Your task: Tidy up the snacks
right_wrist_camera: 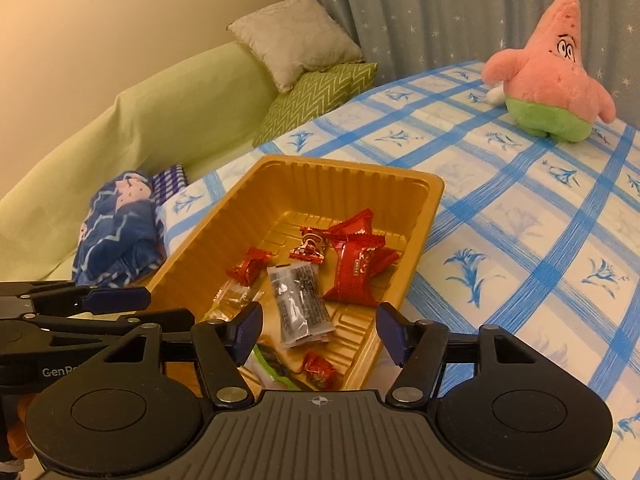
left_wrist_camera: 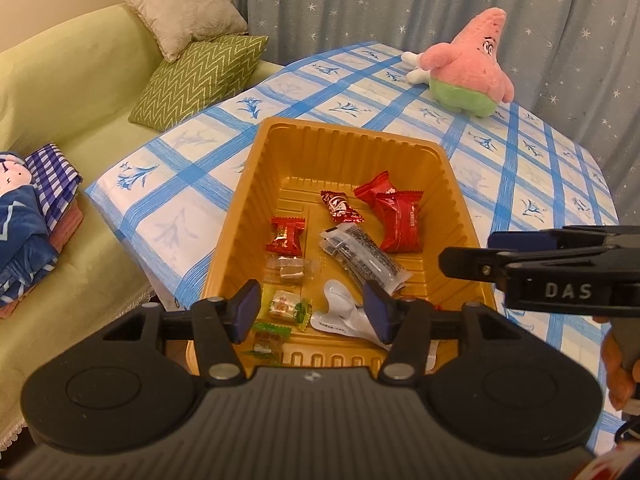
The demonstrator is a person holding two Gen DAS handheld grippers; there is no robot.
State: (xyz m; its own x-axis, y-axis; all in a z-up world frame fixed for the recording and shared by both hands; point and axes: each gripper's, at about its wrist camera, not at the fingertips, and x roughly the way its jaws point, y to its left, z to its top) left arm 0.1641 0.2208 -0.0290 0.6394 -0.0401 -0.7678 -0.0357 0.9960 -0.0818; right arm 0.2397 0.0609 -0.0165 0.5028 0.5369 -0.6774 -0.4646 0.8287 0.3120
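A golden plastic tray (left_wrist_camera: 352,140) (right_wrist_camera: 420,216) sits on the blue-checked tablecloth and holds several wrapped snacks: red packets (left_wrist_camera: 398,216) (right_wrist_camera: 356,270), a dark speckled packet (left_wrist_camera: 366,258) (right_wrist_camera: 298,304), a clear-wrapped brown sweet (left_wrist_camera: 290,272), green-and-white sweets (left_wrist_camera: 286,308) and a white packet (left_wrist_camera: 340,312). My left gripper (left_wrist_camera: 312,310) is open and empty, above the tray's near end. My right gripper (right_wrist_camera: 320,330) is open and empty, above the tray's near right corner. Each gripper shows from the side in the other's view, the right one (left_wrist_camera: 496,254) and the left one (right_wrist_camera: 120,306).
A pink star plush toy (left_wrist_camera: 468,64) (right_wrist_camera: 552,76) stands at the table's far side. A green sofa (left_wrist_camera: 68,92) with cushions (left_wrist_camera: 200,76) and folded blue cloth (right_wrist_camera: 116,228) lies left of the table. A starred curtain (left_wrist_camera: 400,0) hangs behind.
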